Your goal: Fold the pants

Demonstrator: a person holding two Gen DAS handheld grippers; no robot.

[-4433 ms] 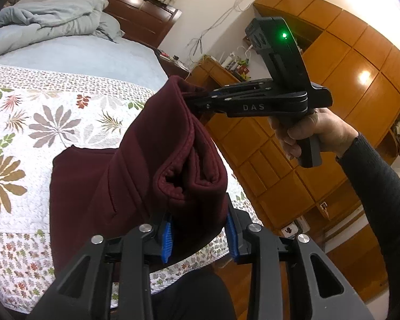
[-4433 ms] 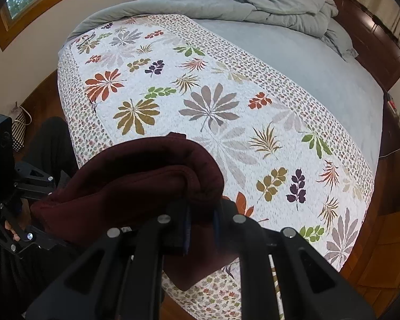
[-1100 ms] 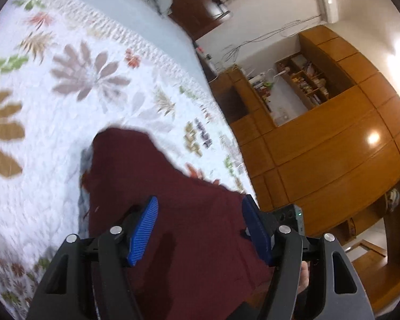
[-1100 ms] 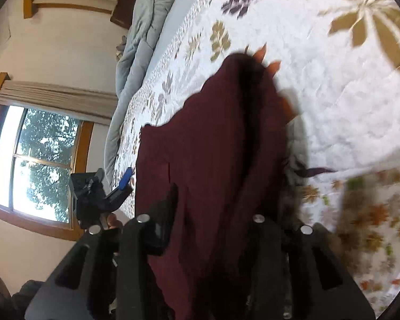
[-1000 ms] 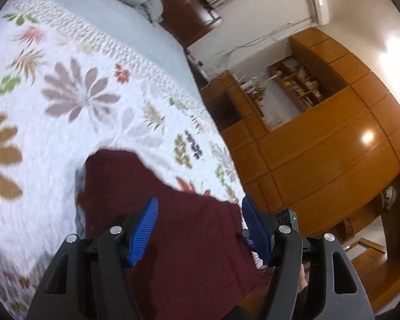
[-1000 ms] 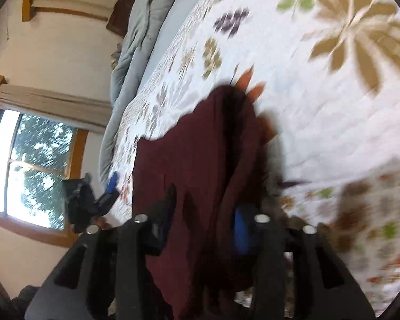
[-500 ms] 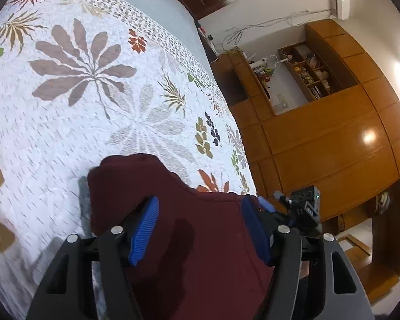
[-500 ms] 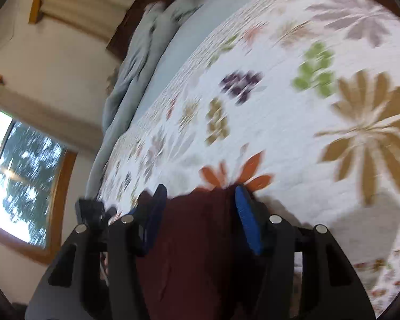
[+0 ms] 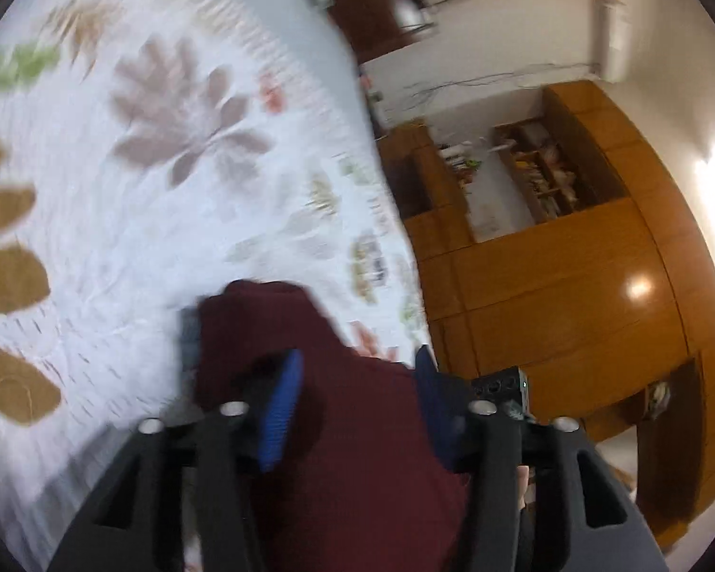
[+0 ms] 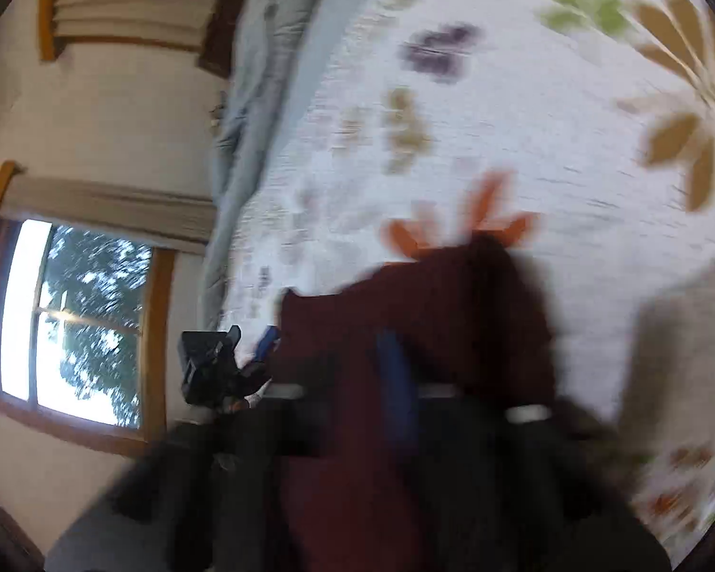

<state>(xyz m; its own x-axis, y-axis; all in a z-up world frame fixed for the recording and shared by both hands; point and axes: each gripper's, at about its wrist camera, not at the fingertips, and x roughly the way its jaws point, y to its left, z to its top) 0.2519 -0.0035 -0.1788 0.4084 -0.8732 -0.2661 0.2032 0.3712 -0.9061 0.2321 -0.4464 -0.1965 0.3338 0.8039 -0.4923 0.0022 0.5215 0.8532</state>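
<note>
The dark red pants [image 9: 338,410] lie folded on the floral quilt [image 9: 119,219] near the bed's edge. My left gripper [image 9: 357,391] is open, its blue pads [image 9: 281,410] spread over the cloth and holding nothing. In the right wrist view the pants [image 10: 405,333] lie under my right gripper [image 10: 434,381], which is heavily blurred; one blue pad [image 10: 395,391] shows and the jaws stand apart over the cloth. The left gripper also shows in the right wrist view [image 10: 243,357], and part of the right gripper in the left wrist view [image 9: 500,391].
A grey duvet [image 10: 257,71] is bunched at the head of the bed. Wooden cabinets [image 9: 572,295] and shelves stand beside the bed. A window [image 10: 71,324] is on the other side.
Both grippers let go of the pants, which were laid folded on the quilt. In the last half second both views swing and blur; the left jaws stand a little narrower.
</note>
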